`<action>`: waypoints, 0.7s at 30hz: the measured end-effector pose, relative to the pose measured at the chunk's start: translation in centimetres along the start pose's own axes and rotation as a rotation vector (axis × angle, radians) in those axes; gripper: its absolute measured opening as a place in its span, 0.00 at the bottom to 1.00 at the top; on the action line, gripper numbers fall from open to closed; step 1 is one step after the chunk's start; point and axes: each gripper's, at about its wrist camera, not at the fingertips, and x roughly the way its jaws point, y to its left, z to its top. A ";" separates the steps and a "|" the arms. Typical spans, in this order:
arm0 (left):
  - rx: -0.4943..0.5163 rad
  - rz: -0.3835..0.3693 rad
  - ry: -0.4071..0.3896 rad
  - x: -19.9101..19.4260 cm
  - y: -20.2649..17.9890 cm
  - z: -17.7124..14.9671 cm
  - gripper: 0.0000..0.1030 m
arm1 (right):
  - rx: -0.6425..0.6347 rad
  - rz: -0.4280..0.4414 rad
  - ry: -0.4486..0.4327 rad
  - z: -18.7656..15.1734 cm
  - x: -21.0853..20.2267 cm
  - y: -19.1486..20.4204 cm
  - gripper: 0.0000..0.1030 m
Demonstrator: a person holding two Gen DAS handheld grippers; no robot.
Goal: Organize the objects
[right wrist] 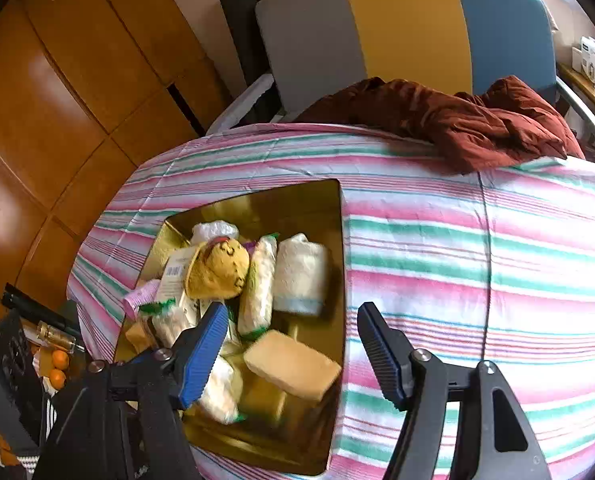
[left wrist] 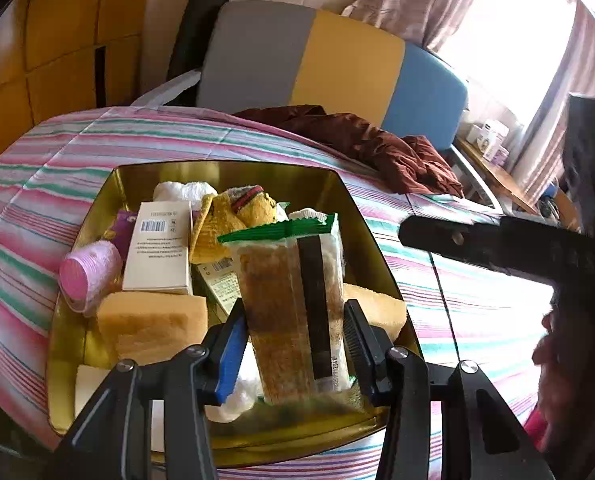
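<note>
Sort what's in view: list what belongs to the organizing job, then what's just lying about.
Job: gold tin; snack packet between the left gripper fingers; sponge; white box; pink roller; yellow sock.
Lying about: brown garment; oranges.

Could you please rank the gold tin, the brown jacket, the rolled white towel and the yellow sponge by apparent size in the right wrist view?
1. gold tin
2. brown jacket, though it lies farther away, so its true size is unsure
3. rolled white towel and yellow sponge look alike
</note>
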 end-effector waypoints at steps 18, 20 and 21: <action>0.012 0.066 -0.008 0.6 -0.7 -0.5 0.47 | 0.006 -0.051 -0.037 -2.6 -1.3 -0.8 0.66; 0.016 0.079 -0.016 0.4 -0.6 -0.6 0.50 | -0.002 -0.073 -0.048 -2.9 -1.4 -0.6 0.67; 0.016 0.090 -0.023 0.2 -0.5 -0.6 0.52 | -0.006 -0.083 -0.053 -3.0 -1.4 -0.5 0.68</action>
